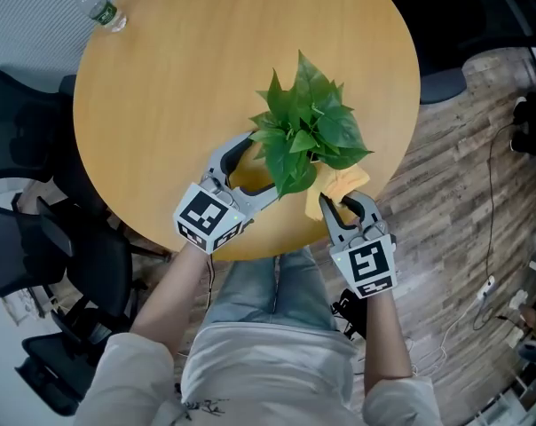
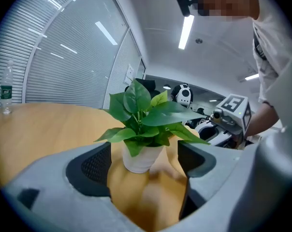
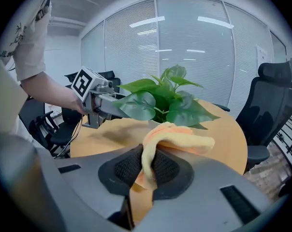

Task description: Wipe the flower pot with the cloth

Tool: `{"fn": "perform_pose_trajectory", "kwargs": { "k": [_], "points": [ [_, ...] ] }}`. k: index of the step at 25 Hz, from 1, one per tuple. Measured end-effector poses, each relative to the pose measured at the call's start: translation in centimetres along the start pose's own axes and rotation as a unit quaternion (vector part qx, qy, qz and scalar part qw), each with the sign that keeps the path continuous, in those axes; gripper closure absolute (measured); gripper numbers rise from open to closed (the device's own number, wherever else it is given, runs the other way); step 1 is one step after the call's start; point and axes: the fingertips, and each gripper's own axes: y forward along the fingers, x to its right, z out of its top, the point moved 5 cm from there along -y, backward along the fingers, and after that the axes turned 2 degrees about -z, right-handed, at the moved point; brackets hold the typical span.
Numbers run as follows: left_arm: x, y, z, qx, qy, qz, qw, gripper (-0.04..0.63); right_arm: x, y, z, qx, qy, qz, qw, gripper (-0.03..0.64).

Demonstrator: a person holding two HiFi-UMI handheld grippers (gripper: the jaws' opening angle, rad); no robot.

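A leafy green plant [image 1: 305, 131] stands in a white flower pot [image 2: 140, 159] near the front edge of the round wooden table [image 1: 188, 87]. In the head view the leaves hide the pot. My left gripper [image 1: 264, 169] is open, and its fingertips [image 2: 95, 162] stand on either side of the pot without pressing on it. My right gripper [image 1: 343, 207] is just right of the plant, shut on a yellow-orange cloth [image 1: 343, 185]. In the right gripper view the cloth [image 3: 177, 140] is pinched between the pads [image 3: 126, 168] and drapes forward toward the plant [image 3: 160, 103].
A clear water bottle [image 1: 104, 9] stands at the table's far left edge. Black office chairs [image 1: 37, 247] sit left of the table and another chair [image 3: 276, 95] at the right. Cables lie on the wooden floor [image 1: 481, 238].
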Motion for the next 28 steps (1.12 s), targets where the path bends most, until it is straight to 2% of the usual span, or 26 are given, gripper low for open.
{"fn": "perform_pose_trajectory", "kwargs": {
  "k": [6, 11, 14, 19, 24, 28],
  "points": [
    [1.6, -3.1, 0.4, -0.010, -0.021, 0.014, 0.9996, 0.169, 0.3, -3.3, 0.0, -0.017, 0.001, -0.009, 1.000, 0.572],
    [2.9, -5.0, 2.7, 0.002, -0.035, 0.020, 0.9992, 0.173, 0.2, -5.6, 1.9, 0.002, 0.006, -0.011, 1.000, 0.572],
    [3.9, -5.5, 4.7, 0.010, -0.028, 0.017, 0.9994, 0.193, 0.3, -6.9, 3.4, 0.023, 0.015, -0.013, 1.000, 0.573],
    [5.5, -6.4, 8.1, 0.021, -0.013, 0.024, 0.9994, 0.317, 0.4, -9.0, 6.4, 0.052, 0.004, -0.019, 0.998, 0.572],
    [6.7, -6.9, 10.3, 0.019, 0.002, 0.034, 0.9992, 0.507, 1.0, -10.4, 9.9, 0.087, -0.011, -0.028, 0.996, 0.572],
    [8.1, -7.4, 11.7, 0.022, 0.012, 0.033, 0.9991, 0.564, 0.5, -11.7, 12.0, 0.104, -0.021, -0.031, 0.994, 0.573]
  ]
}}
